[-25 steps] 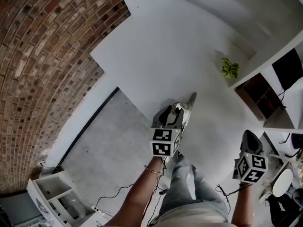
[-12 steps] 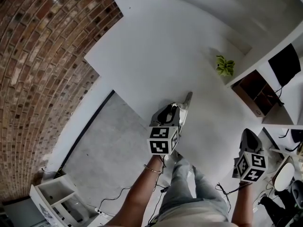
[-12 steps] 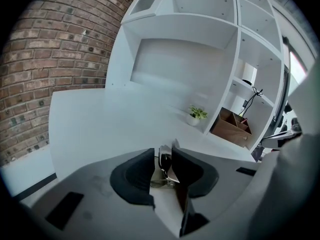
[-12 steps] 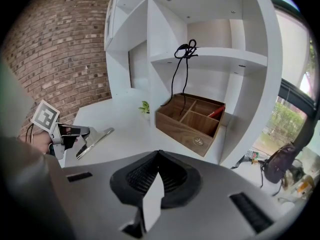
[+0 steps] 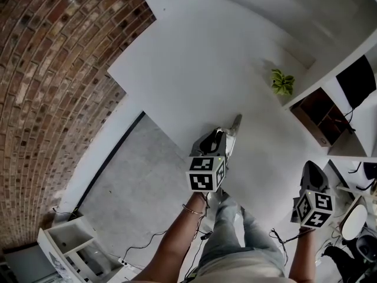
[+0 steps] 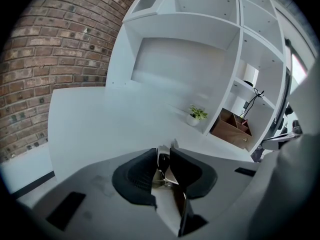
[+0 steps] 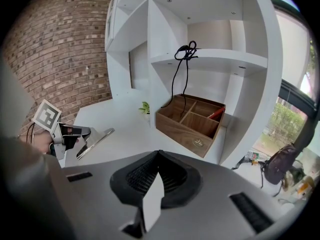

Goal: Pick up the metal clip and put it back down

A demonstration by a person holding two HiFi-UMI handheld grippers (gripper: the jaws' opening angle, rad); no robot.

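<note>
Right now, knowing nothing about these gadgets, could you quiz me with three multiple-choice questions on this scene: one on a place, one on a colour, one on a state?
1. Where is the metal clip?
A. lying loose on the table
B. held by the left gripper
C. held by the right gripper

2. What colour is the table?
A. black
B. red
C. white

3. How do the right gripper's jaws stand?
A. shut, nothing between
B. wide open
C. shut on the clip

Answers: B, the left gripper view shows the clip pinched in its jaws; C, the head view shows a white top; A, its jaws meet on nothing.
</note>
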